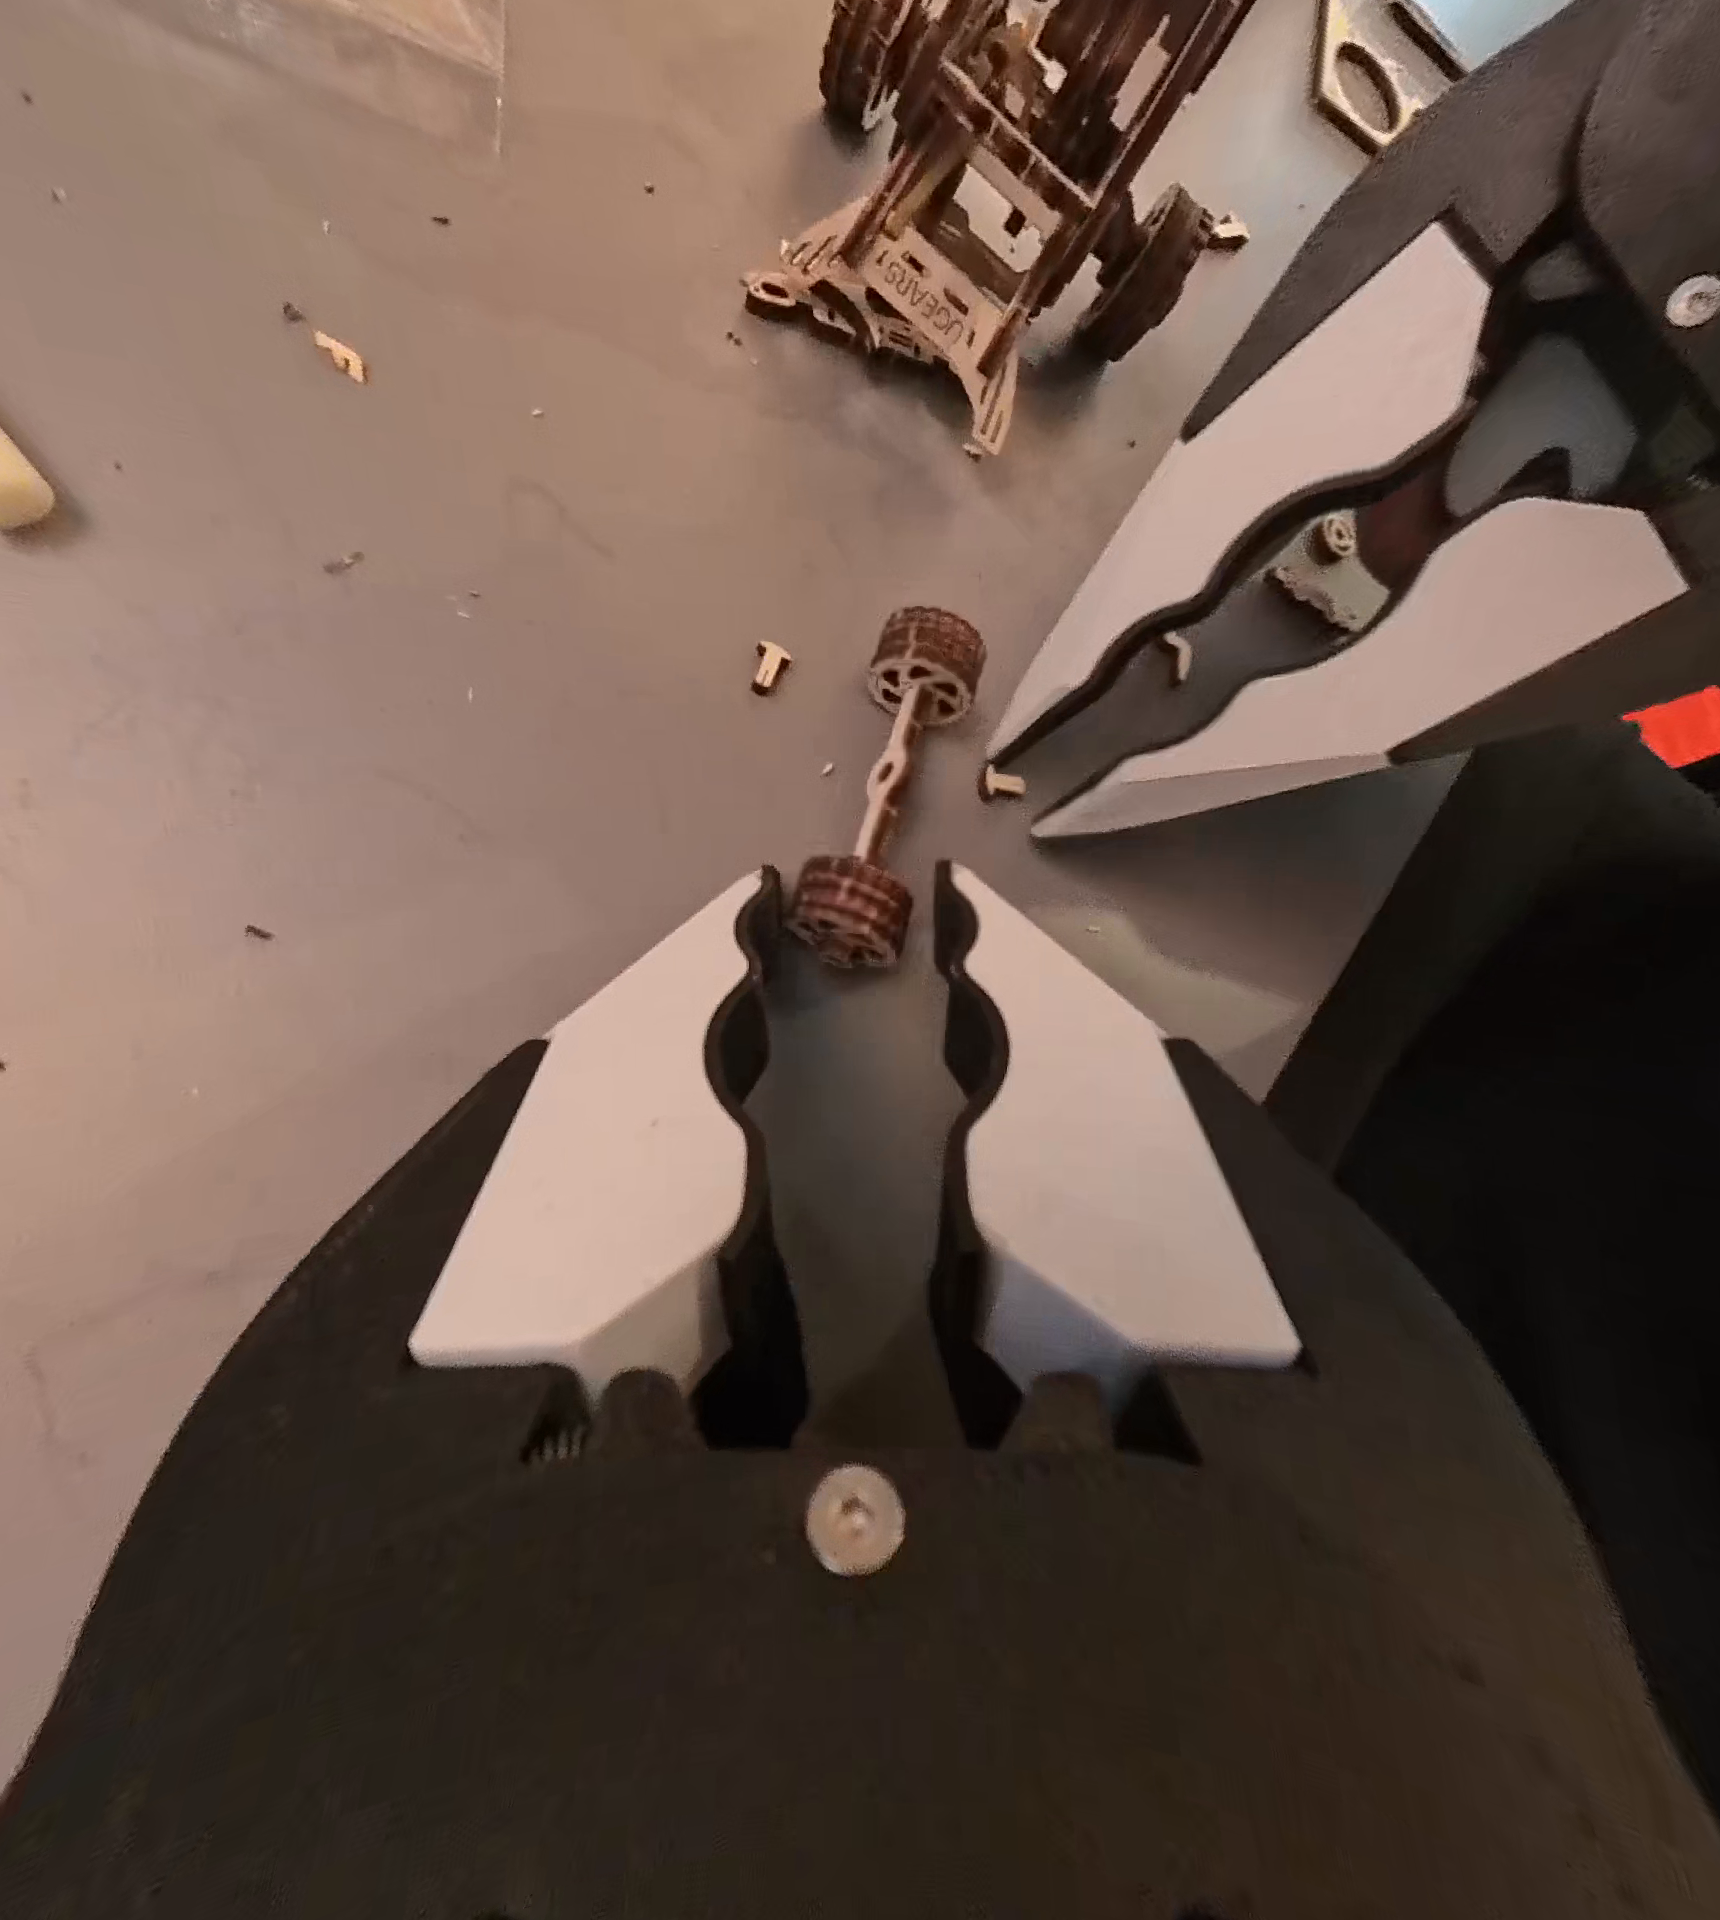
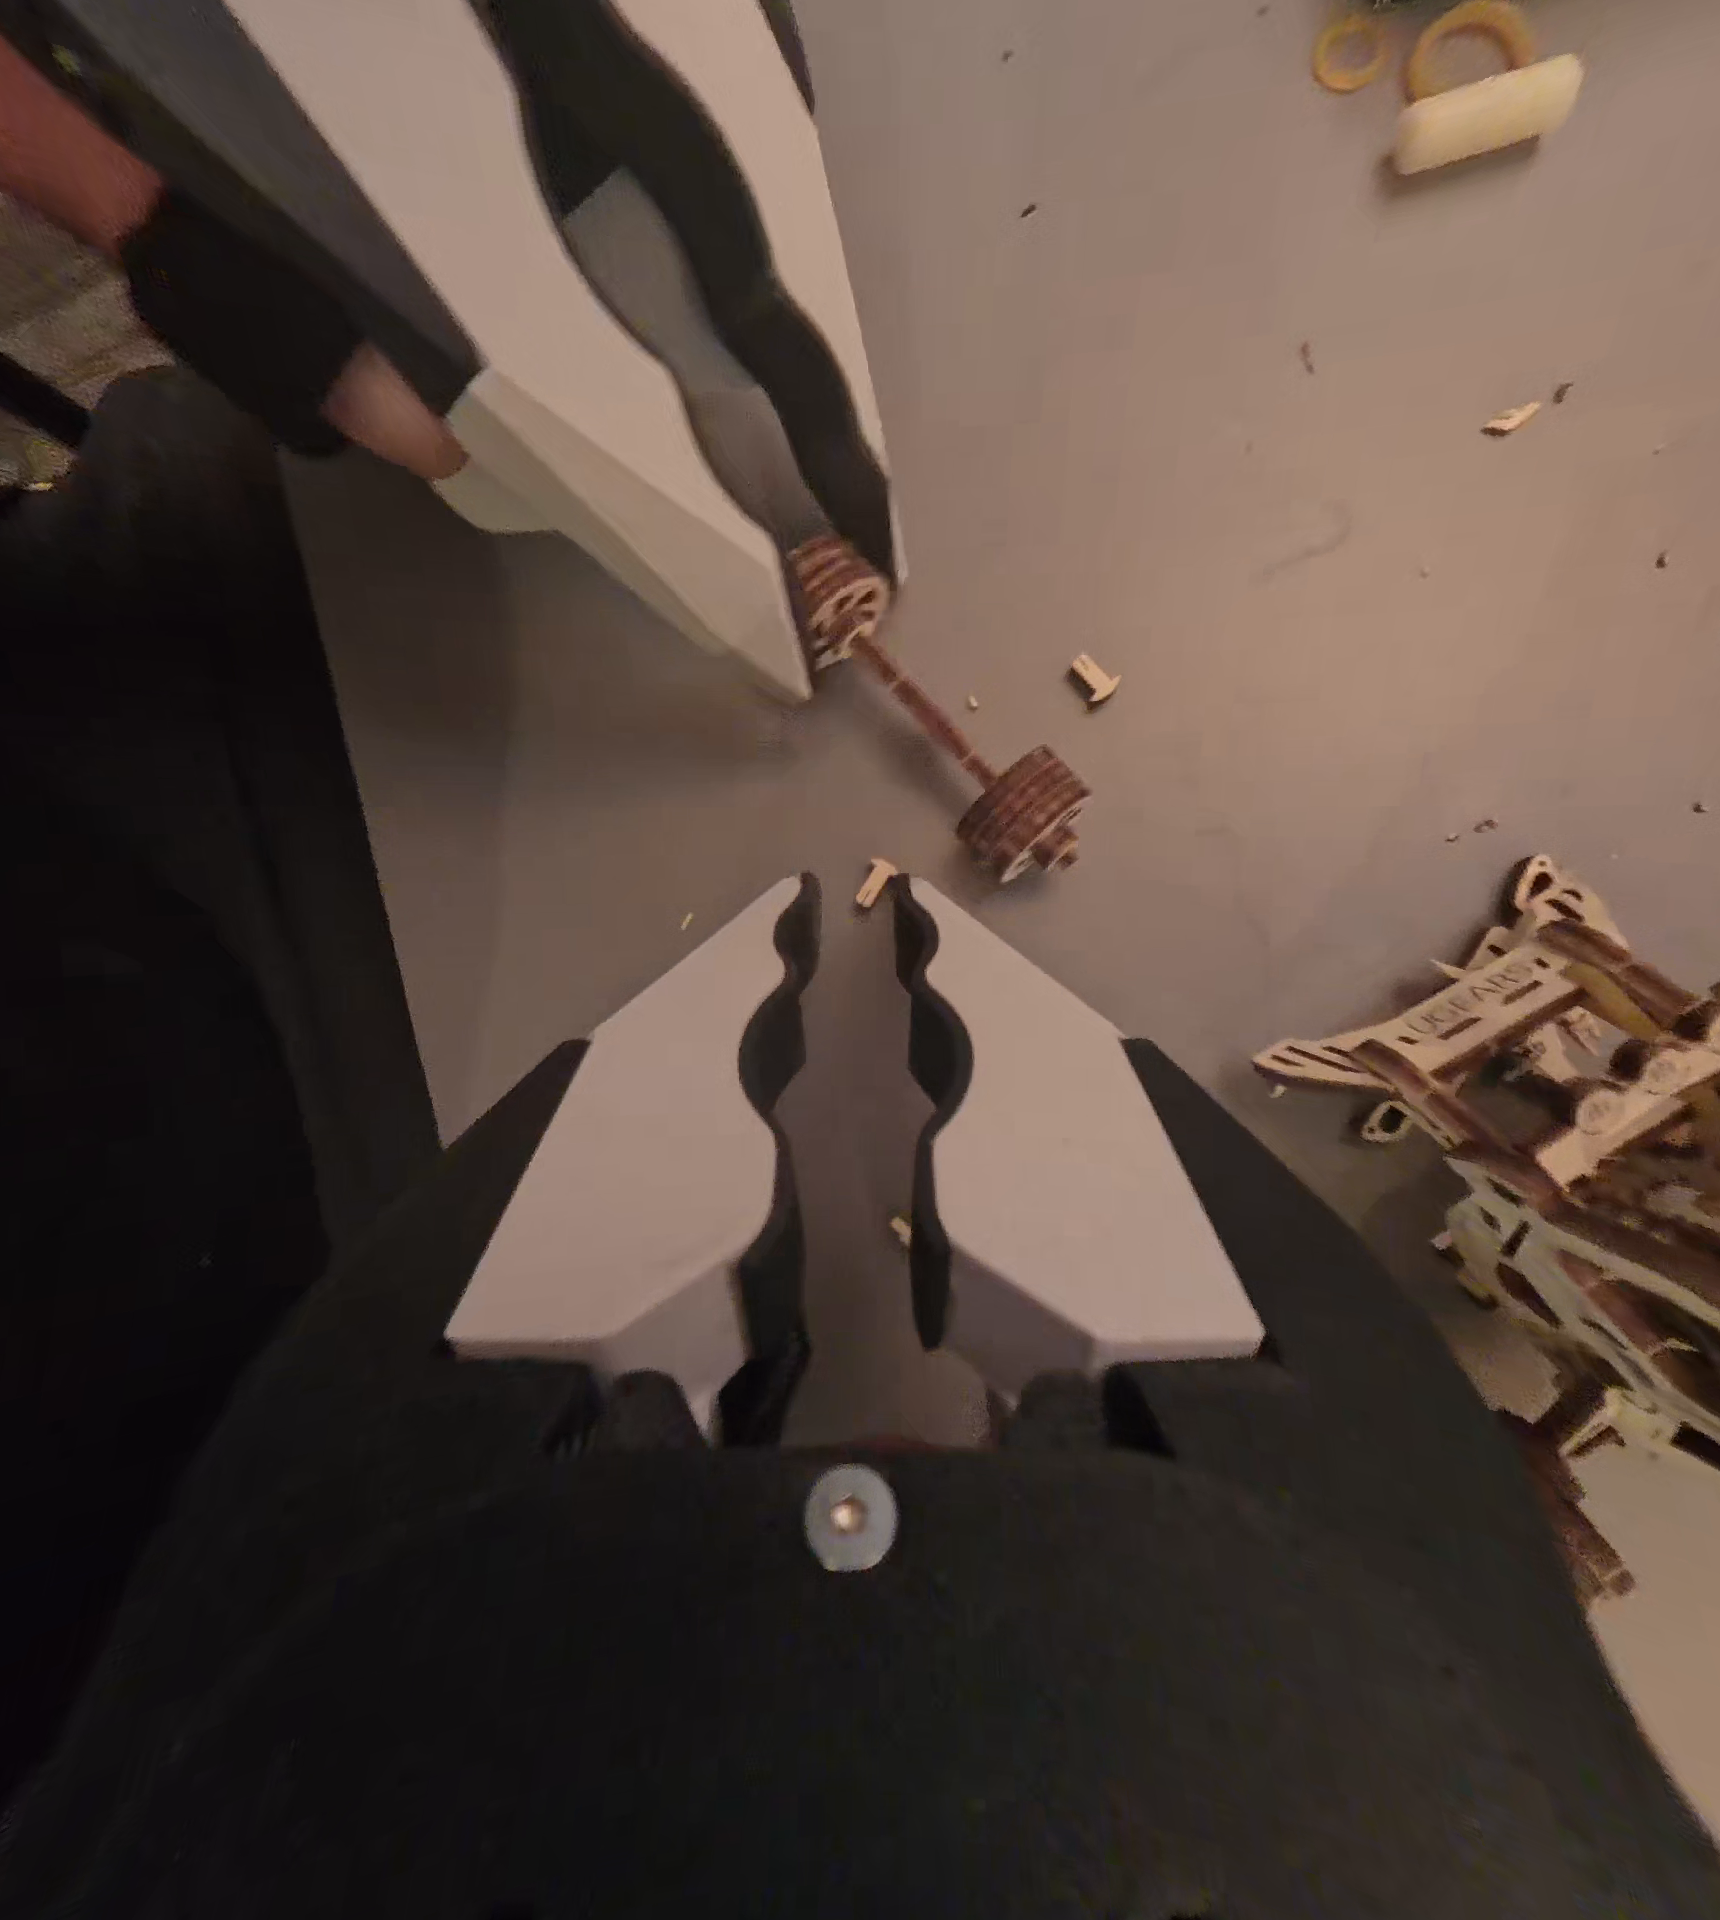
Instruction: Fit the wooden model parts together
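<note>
Both claws stand open: the left gripper (image 1: 851, 883) straddles one wheel of the small brown wooden wheel-and-axle part (image 1: 892, 790), seemingly to lift it, while the right gripper (image 2: 856, 883) frames a tiny pale wooden peg (image 2: 874, 883).

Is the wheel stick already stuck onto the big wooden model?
No, the wheel axle lies on the table, apart from the wooden model.

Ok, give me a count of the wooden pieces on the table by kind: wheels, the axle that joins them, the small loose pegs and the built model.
Wheels: 2
Axle: 1
Small loose pegs: 3
Built model: 1
Total: 7
</note>
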{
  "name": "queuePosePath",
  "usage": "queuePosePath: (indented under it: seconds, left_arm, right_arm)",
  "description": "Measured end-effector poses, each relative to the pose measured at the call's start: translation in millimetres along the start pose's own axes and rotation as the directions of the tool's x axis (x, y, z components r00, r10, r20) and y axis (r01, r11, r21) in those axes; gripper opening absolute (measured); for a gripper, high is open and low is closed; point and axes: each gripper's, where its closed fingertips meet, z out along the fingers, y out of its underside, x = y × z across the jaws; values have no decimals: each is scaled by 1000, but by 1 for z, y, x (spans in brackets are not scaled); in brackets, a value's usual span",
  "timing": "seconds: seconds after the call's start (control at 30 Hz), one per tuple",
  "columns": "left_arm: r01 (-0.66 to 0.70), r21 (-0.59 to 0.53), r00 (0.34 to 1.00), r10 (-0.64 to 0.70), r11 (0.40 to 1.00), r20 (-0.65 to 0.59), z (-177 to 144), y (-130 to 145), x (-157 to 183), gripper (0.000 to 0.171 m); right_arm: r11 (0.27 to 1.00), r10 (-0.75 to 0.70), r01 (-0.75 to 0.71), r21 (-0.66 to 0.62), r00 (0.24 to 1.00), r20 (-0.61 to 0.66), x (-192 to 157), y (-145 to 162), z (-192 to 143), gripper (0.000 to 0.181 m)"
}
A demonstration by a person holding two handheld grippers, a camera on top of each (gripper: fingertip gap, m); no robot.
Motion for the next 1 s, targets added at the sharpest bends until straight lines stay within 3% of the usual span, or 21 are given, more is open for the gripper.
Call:
queuePosePath:
  seconds: [0.1, 0.27, 0.4, 0.53, 0.67, 0.87, 1.0]
  left_arm:
    - [-13, -9, 1000, 13, 1000, -12, -2, 1, 2, 37]
    - [-65, -22, 998, 65, 998, -4, -7, 0, 4, 58]
    - [-134, 77, 990, 137, 988, -36, -17, -21, 21, 36]
    - [-95, 192, 970, 134, 977, -204, -29, -44, 50, 13]
    - [76, 231, 921, 21, 970, -390, -37, -54, 66, 9]
    - [213, 235, 873, -77, 948, -482, -42, -61, 70, 4]
    - [255, 233, 856, -108, 938, -505, -43, -62, 69, 0]
  right_arm:
    - [1000, 6, -5, 6, 999, -53, 6, -2, 2, 1]
    - [997, 51, -52, 53, 999, 14, -1, -6, -4, 0]
    - [985, 34, -43, 169, 998, 56, -7, -23, -24, 0]
    - [962, -78, 76, 263, 997, -3, -7, -39, -43, 0]
    - [931, -192, 212, 295, 977, -97, -11, -50, -57, 0]
    - [883, -335, 390, 262, 913, -232, -18, -57, -67, 0]
    - [867, -359, 425, 260, 895, -267, -20, -60, -70, 0]
